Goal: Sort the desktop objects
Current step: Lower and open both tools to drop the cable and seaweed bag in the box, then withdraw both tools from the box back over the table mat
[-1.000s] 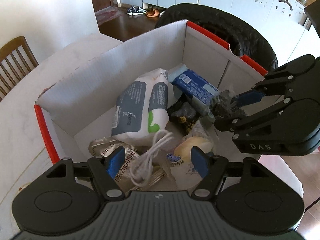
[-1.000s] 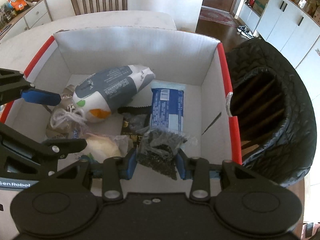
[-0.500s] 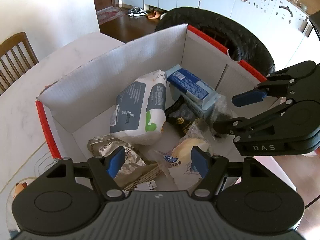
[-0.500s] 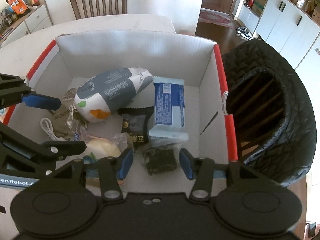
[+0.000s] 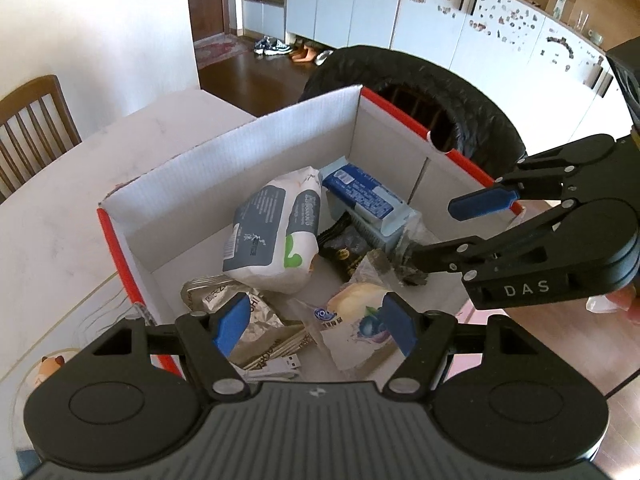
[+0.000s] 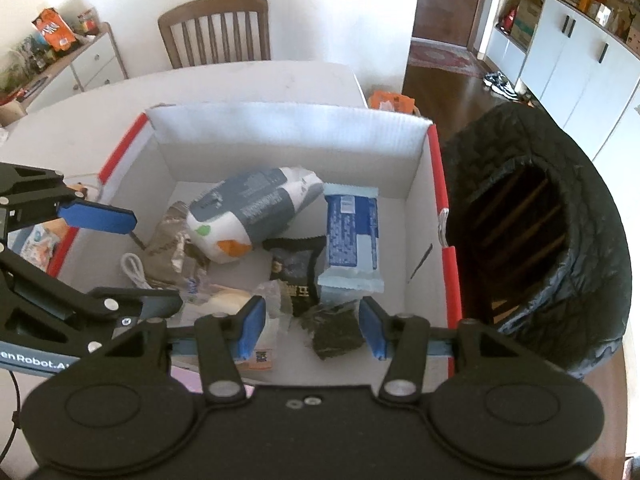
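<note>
both grippers hang above the open cardboard box [image 6: 288,128] on the tabletop [image 5: 52,216]. the right gripper [image 6: 312,330] has nothing pinched; its jaws are opening, and the dark seaweed packet [image 6: 334,330] lies loose on the box floor below them, at six o'clock in the box. the left gripper [image 5: 316,330] has its jaws spread and empty over the bread bun packet [image 5: 360,312]. to finish the release well, i'd lift straight up clear of the wrappers. the packet is small, crinkly, clear film over dark green flakes, just beside the blue biscuit pack [image 6: 352,236].
</note>
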The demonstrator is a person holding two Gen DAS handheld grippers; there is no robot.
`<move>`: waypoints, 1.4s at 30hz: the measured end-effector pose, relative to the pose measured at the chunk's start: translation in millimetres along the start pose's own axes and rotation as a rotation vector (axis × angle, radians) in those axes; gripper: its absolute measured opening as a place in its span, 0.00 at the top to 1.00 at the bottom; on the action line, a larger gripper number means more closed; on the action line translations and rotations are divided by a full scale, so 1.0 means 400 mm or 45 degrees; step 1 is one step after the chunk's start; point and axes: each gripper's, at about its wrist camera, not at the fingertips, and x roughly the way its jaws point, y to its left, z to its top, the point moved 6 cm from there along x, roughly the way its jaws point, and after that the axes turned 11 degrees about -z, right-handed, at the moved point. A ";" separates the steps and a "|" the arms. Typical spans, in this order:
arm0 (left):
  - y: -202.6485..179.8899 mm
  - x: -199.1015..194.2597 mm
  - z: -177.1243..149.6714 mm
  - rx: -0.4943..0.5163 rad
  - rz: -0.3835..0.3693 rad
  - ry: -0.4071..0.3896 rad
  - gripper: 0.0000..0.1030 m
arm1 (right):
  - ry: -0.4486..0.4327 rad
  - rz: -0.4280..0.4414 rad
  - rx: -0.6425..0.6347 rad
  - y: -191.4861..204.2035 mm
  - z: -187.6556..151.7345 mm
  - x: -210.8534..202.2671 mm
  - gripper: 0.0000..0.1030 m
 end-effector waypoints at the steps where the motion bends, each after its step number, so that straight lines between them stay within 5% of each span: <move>1: -0.001 -0.006 -0.002 -0.003 -0.002 -0.005 0.30 | -0.012 0.007 0.002 0.001 0.001 -0.008 0.40; 23: 0.010 -0.169 -0.062 -0.116 -0.011 -0.191 0.19 | -0.144 0.126 0.045 0.051 0.005 -0.113 0.24; 32: 0.052 -0.246 -0.117 -0.073 0.057 -0.251 0.02 | -0.144 0.141 0.054 0.122 0.015 -0.123 0.20; 42: 0.105 -0.302 -0.191 -0.029 0.058 -0.263 0.01 | -0.154 0.119 0.076 0.233 0.059 -0.137 0.18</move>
